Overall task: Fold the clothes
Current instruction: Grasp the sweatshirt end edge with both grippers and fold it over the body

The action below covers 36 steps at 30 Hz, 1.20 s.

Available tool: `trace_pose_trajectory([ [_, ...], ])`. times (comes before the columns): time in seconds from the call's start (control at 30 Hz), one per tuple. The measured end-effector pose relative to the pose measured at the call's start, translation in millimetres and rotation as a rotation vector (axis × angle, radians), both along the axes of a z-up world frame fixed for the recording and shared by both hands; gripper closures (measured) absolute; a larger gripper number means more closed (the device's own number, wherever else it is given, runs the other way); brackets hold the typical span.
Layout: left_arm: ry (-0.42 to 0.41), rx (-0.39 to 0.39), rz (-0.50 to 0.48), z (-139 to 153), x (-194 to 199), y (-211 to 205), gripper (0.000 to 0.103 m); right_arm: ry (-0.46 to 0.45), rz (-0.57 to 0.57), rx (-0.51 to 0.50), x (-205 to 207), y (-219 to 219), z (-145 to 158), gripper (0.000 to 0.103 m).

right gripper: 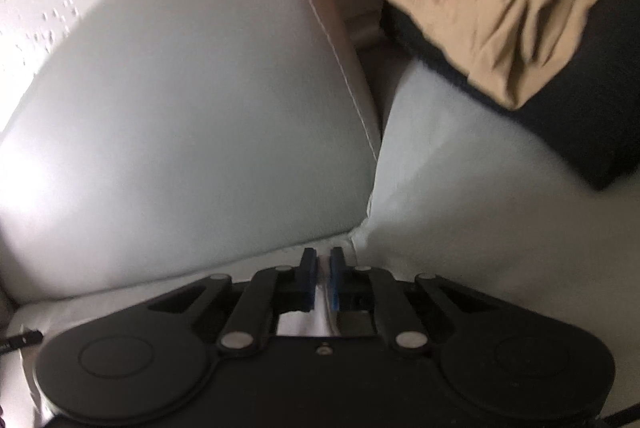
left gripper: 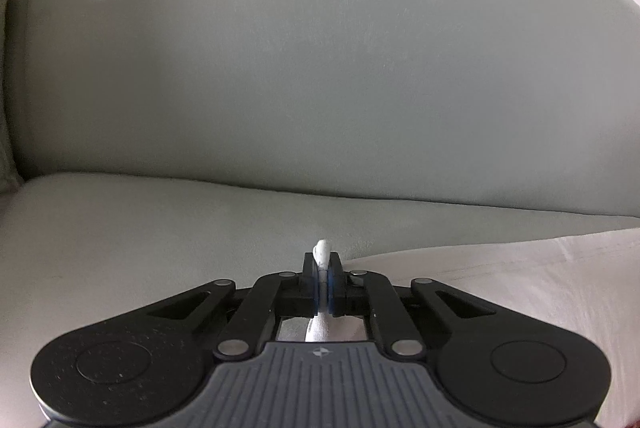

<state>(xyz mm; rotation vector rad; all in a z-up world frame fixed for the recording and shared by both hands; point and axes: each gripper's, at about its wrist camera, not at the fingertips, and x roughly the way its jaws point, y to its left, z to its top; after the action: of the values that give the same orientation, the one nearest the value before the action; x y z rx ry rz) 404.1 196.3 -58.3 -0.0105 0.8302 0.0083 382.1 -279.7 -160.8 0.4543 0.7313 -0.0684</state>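
My left tongs (left gripper: 322,276) pinch white cloth (left gripper: 520,276) edge, rest draped over sofa seat (left gripper: 120,236) front. My right tongs (right gripper: 323,278) nearly closed on thin white fold. Cloth light, limp; best held at hems.

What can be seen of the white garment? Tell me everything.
The white garment is thin, pale, smooth cloth with a stitched seam, lying on the grey sofa seat. The left hand-held gripper pinches a bunched fold that pokes up between its fingers. The right hand-held gripper seems shut on white cloth too.
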Motion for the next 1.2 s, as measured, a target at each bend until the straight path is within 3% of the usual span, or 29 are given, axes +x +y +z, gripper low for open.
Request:
trace_pose_trajectory([
  [0.27,-0.085,-0.003,-0.041,41,-62,-7,0.097,-0.068,-0.039,0.115,-90,2,60,0.096],
  [0.47,-0.147,0.023,-0.077,80,-153,-3,0.097,-0.043,-0.052,0.216,-169,-12,104,0.096],
  [0.6,-0.138,0.039,-0.102,92,-223,-3,0.097,-0.031,-0.059,0.258,-211,-33,131,0.096],
  [0.73,-0.076,0.178,-0.114,73,-287,-27,0.097,-0.013,-0.071,0.25,-262,-34,124,0.096],
  [0.83,-0.019,0.318,-0.123,47,-329,-51,0.097,0.055,-0.119,0.297,-310,-29,101,0.096],
  [0.87,-0.004,0.329,-0.116,40,-335,-55,0.097,0.081,-0.143,0.315,-320,-30,90,0.096],
  [1.03,0.032,0.349,-0.074,27,-345,-61,0.097,0.116,-0.191,0.324,-338,-30,70,0.096],
  [1.2,-0.032,0.227,-0.056,55,-359,-42,0.097,0.036,-0.181,0.304,-359,-29,99,0.096],
])
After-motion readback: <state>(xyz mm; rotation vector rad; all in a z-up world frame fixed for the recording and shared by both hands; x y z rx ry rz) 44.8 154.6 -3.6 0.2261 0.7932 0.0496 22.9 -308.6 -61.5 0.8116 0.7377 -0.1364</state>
